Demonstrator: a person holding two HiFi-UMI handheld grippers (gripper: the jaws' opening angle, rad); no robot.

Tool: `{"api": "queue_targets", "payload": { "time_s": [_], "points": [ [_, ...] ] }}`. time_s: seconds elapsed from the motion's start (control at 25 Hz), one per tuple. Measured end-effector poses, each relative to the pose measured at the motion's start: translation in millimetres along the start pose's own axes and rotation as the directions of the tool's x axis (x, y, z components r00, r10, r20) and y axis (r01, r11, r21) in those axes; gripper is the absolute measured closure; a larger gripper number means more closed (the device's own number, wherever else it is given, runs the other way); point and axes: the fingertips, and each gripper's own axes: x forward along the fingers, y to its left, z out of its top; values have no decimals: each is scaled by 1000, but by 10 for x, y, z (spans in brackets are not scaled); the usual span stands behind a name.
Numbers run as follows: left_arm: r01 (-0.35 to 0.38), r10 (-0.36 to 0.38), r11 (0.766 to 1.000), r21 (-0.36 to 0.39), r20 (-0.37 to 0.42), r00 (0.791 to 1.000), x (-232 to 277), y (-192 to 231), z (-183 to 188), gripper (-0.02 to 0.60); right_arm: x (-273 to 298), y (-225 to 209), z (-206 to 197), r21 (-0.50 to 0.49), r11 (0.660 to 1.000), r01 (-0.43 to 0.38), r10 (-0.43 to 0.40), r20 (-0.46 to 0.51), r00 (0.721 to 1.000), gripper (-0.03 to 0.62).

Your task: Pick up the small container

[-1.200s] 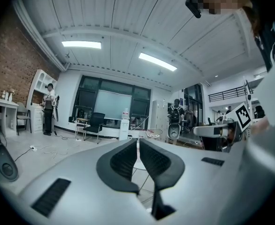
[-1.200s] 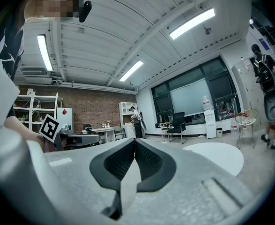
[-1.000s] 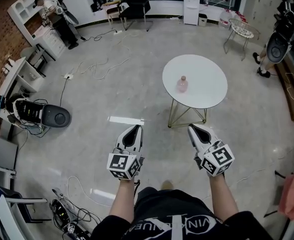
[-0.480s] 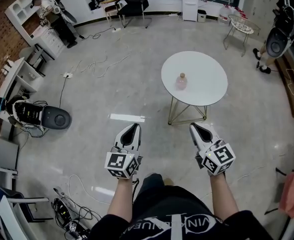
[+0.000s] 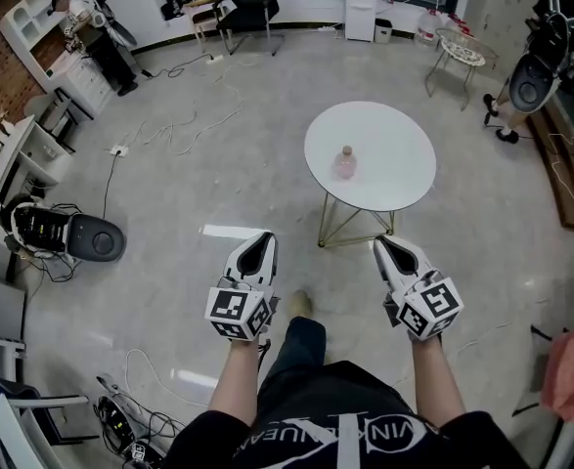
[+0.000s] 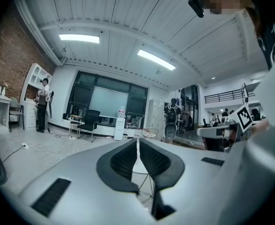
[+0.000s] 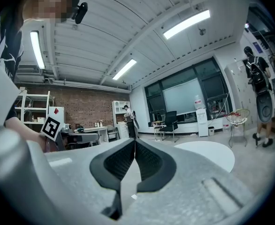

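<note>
A small pink container (image 5: 344, 163) with a light cap stands upright on the round white table (image 5: 394, 154), left of the top's middle. My left gripper (image 5: 264, 241) is held in the air over the floor, well short of the table, jaws shut with nothing between them. My right gripper (image 5: 380, 245) hangs level with it just short of the table's near edge, also shut and empty. In the left gripper view the jaws (image 6: 137, 142) meet tip to tip. The right gripper view shows its jaws (image 7: 135, 142) closed, with the white table (image 7: 207, 154) ahead to the right. The container is hidden in both gripper views.
The table stands on thin gold legs (image 5: 350, 231) on a grey floor strewn with cables (image 5: 184, 120). A black device (image 5: 86, 237) sits at the left, white shelving (image 5: 47, 27) with a person at the back left, a small side table (image 5: 459, 55) and another person (image 5: 536, 62) at the back right.
The view has advanced toward the table, which now lies a little nearer and more central. My leg has stepped forward between the grippers. Both grippers stay shut and level.
</note>
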Motion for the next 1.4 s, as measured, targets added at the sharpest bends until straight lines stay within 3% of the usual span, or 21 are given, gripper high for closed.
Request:
{"api": "queue_targets", "payload": {
  "time_s": [0.8, 1.4],
  "points": [
    [152, -154, 988, -37, -41, 987, 1481, 604, 8, 561, 1086, -781, -125, 39, 994, 103, -99, -94, 991, 588],
    [317, -322, 946, -64, -101, 941, 2414, 775, -112, 560, 1587, -1200, -222, 55, 977, 206, -196, -157, 968, 587]
  ]
}}
